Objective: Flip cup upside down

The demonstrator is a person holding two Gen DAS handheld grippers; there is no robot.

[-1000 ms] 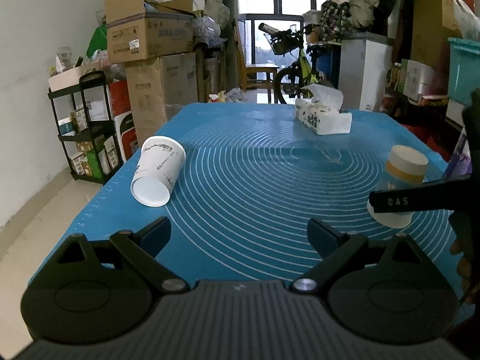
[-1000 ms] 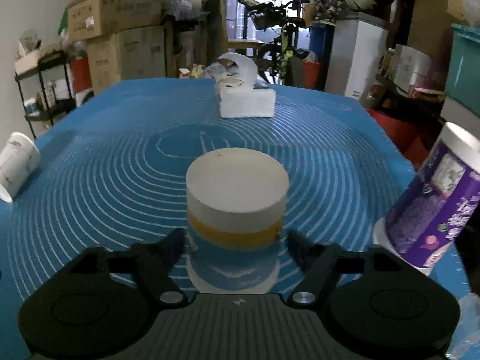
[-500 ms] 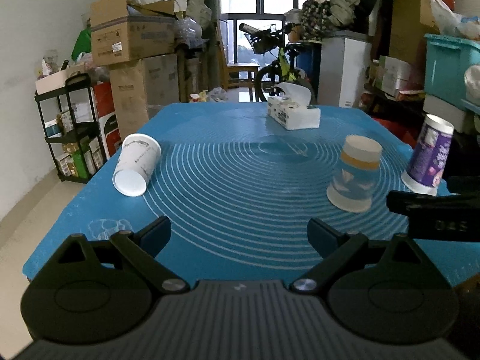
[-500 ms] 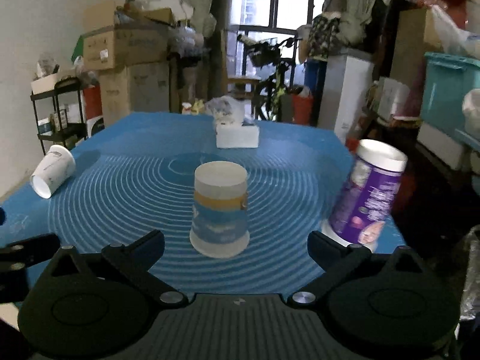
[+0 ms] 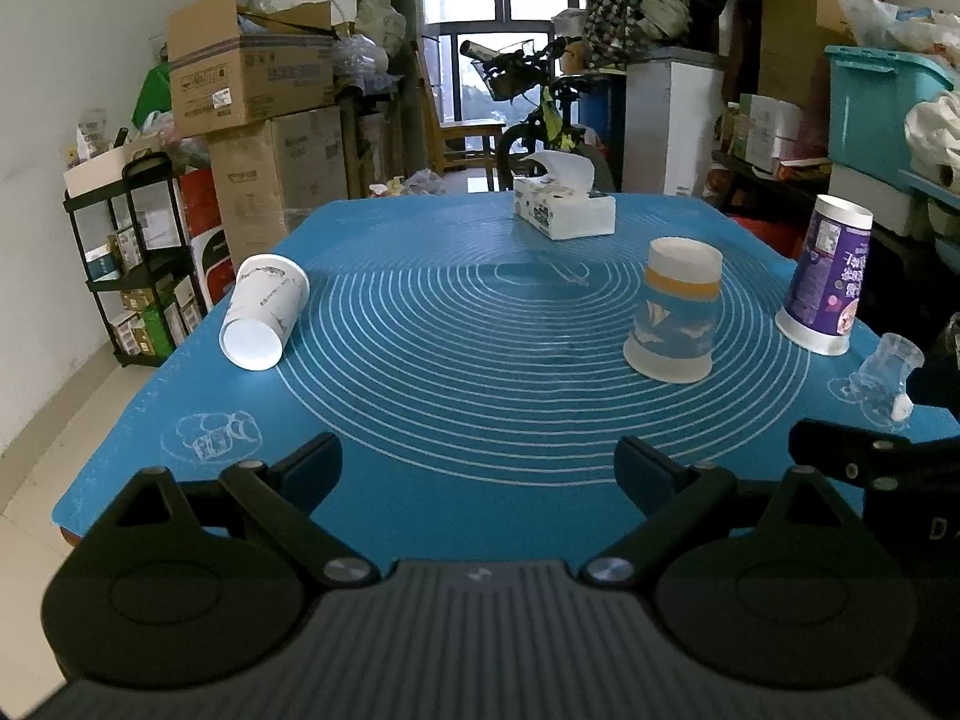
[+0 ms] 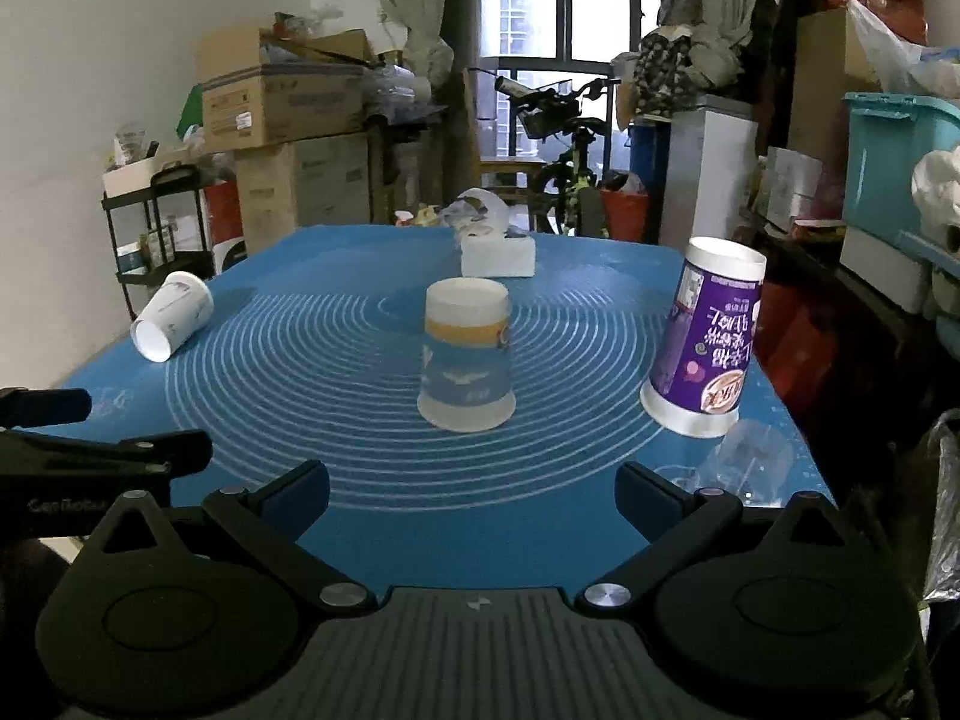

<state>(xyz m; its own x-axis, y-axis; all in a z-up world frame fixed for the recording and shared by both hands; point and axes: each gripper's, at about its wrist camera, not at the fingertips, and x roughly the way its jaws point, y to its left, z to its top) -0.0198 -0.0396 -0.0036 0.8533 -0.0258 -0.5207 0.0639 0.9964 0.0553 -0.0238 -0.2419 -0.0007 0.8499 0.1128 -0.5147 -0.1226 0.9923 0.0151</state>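
A blue and orange cup (image 5: 675, 312) stands upside down on the blue mat (image 5: 456, 360); it also shows in the right wrist view (image 6: 467, 354). A white paper cup (image 5: 264, 312) lies on its side at the left, mouth towards me, seen in the right wrist view too (image 6: 173, 315). My left gripper (image 5: 479, 465) is open and empty near the mat's front edge. My right gripper (image 6: 473, 489) is open and empty, well back from the blue cup.
A purple cup (image 5: 828, 276) stands upside down at the right (image 6: 708, 339). A small clear glass (image 5: 887, 375) lies near the right front corner. A tissue box (image 5: 564, 210) sits at the far side. Boxes, shelves and a bicycle surround the table.
Both grippers have pulled back towards the front edge. The right gripper has let go of the blue and orange cup, which stands upside down on the mat.
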